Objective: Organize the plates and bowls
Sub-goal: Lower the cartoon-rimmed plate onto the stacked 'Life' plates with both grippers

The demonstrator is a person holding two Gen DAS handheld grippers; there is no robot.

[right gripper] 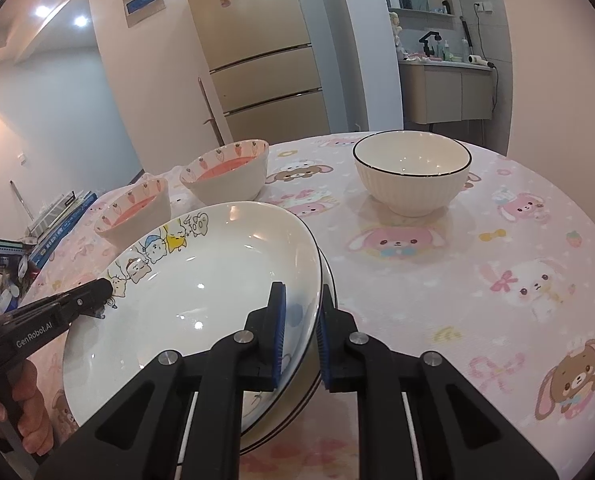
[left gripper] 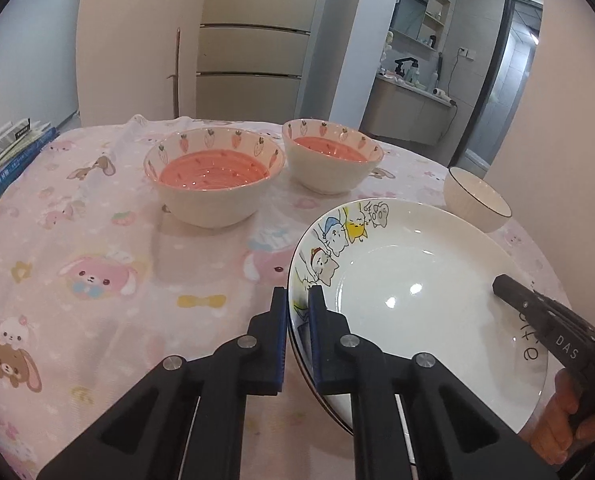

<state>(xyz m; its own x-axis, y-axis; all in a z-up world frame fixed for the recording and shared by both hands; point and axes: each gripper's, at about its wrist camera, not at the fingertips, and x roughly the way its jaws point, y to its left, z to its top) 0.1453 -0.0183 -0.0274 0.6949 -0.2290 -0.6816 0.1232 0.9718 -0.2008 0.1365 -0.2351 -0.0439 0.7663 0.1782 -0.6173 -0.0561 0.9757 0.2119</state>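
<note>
A white plate with cartoon cats (left gripper: 417,304) is held from both sides just over a second, black-rimmed plate (right gripper: 325,280) on the table. My left gripper (left gripper: 297,300) is shut on its left rim. My right gripper (right gripper: 301,300) is shut on its right rim; it also shows in the left wrist view (left gripper: 509,286). The left gripper shows in the right wrist view (right gripper: 101,292). Two carrot-pattern bowls with pink insides (left gripper: 213,176) (left gripper: 331,154) stand at the back. A white ribbed bowl with a dark rim (right gripper: 411,172) stands at the back right.
The round table has a pink cartoon-rabbit cloth (left gripper: 97,260). A stack of books (left gripper: 5,156) lies at its far left edge. A fridge (left gripper: 253,60) and a wooden stick (left gripper: 176,72) stand behind the table.
</note>
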